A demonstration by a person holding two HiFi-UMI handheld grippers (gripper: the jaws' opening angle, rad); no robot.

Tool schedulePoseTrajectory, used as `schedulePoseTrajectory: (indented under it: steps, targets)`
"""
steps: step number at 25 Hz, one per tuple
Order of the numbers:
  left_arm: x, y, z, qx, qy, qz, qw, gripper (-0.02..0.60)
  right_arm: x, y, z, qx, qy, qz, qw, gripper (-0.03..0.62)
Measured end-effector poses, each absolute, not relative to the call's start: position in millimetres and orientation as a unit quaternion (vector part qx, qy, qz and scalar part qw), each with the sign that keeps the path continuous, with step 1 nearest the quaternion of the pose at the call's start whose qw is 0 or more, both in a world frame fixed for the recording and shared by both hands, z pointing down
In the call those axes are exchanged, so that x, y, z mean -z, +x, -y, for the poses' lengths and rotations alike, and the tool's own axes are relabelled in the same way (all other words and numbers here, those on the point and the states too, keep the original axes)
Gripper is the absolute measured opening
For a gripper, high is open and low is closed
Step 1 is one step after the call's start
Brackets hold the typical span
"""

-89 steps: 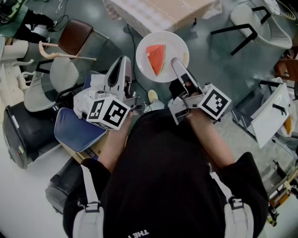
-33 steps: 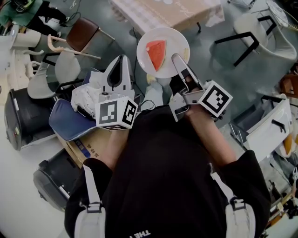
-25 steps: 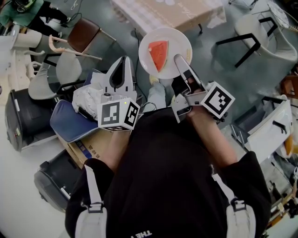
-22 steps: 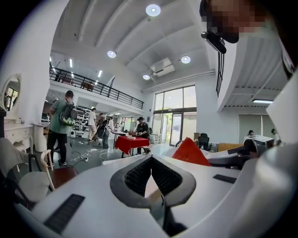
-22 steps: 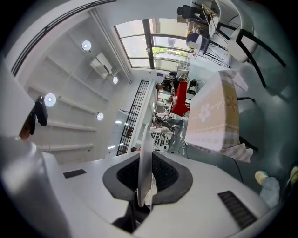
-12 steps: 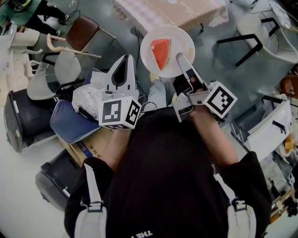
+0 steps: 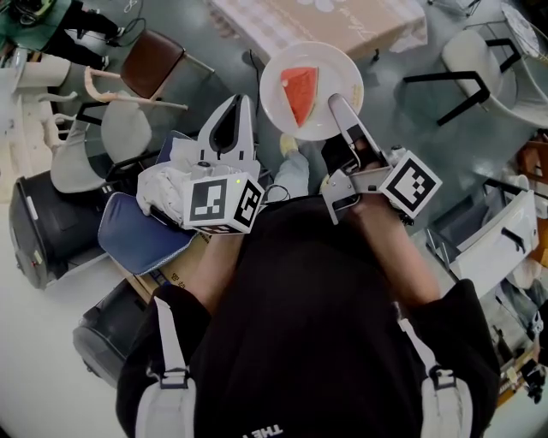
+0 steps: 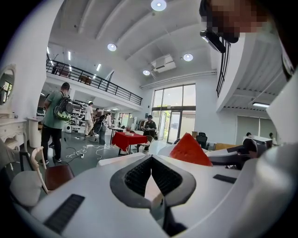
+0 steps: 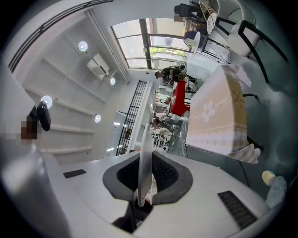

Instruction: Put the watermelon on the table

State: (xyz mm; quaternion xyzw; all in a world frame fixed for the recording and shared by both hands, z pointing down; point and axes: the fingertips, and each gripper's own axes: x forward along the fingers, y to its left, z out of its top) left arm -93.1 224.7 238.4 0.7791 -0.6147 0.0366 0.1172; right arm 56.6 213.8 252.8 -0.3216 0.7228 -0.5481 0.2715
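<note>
Since a few seconds ago I have carried the plate forward and a little to the right, nearer the table. My right gripper is clamped on the plate's near right rim, which shows edge-on between its jaws. The watermelon lies flat on the plate. Its long axis runs away from me, with the broad end toward the table and the tip pointing back at me. It sits just left of my right jaws, not touching them. My left gripper has its jaws together on nothing and is held beside the plate's left edge.
</note>
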Motion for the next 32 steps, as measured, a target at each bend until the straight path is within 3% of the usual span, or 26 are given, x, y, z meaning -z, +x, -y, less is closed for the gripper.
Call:
schedulePoseTrajectory:
  steps: [32]
  targets:
    - [-239.8, -150.2, -109.6, -0.022, 0.796, 0.589, 0.136, 0.012, -247.5, -3.5, -111.2, 0.543, -0.337, -0.719, 0.274, 0.038]
